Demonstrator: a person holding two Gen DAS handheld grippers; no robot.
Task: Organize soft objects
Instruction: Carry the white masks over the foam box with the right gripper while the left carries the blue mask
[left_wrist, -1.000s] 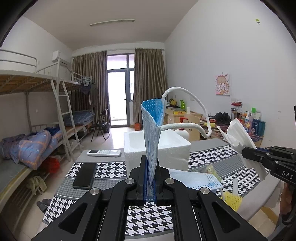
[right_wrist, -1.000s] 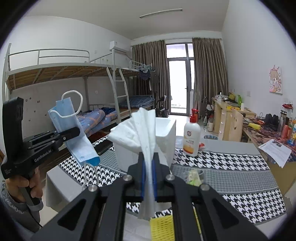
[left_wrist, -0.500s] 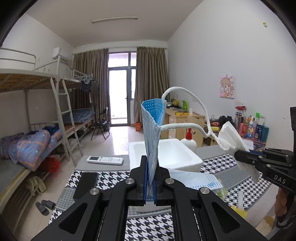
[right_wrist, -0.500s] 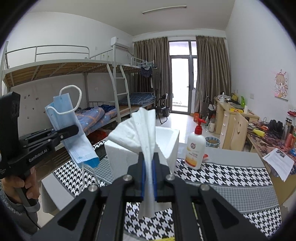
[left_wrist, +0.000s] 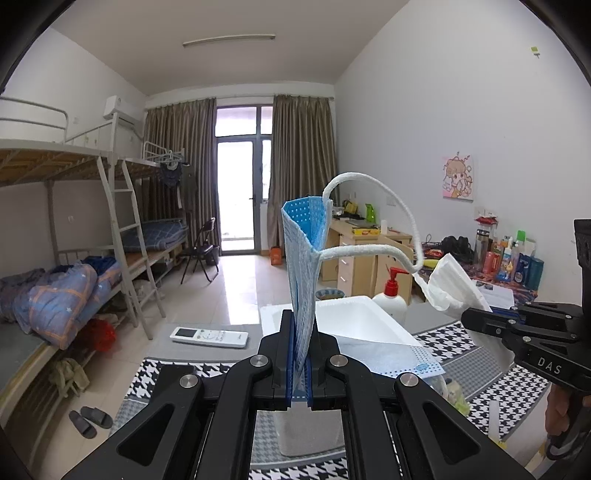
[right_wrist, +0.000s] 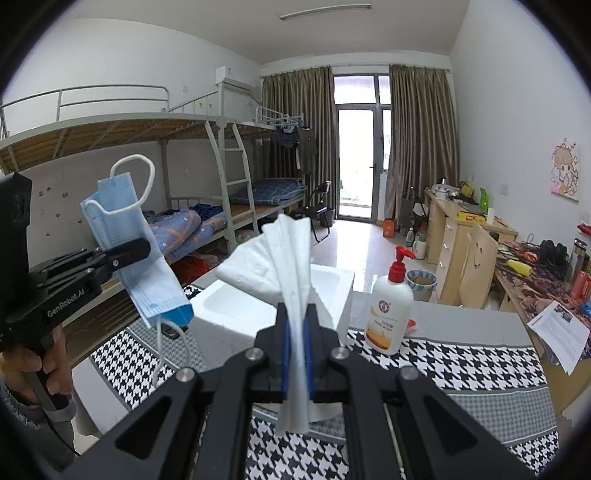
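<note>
My left gripper (left_wrist: 301, 360) is shut on a blue face mask (left_wrist: 304, 251), held upright in the air with its white ear loop arching to the right. It also shows in the right wrist view (right_wrist: 127, 236), at the left. My right gripper (right_wrist: 296, 354) is shut on a white paper tissue (right_wrist: 286, 258), which fans out above the jaws. The tissue shows in the left wrist view (left_wrist: 452, 284) at the right. A white foam box (right_wrist: 229, 314) stands open on the houndstooth tablecloth (right_wrist: 443, 365), below and beyond both grippers.
A pump bottle (right_wrist: 389, 314) stands right of the box. A remote control (left_wrist: 208, 336) lies at the table's far left. A bunk bed (left_wrist: 74, 258) lines the left wall. A desk (right_wrist: 458, 229) and a cluttered table with bottles (left_wrist: 509, 254) line the right wall.
Both grippers have risen with their loads still held. The table and foam box sit lower in both views, and the pump bottle now shows beside the box.
</note>
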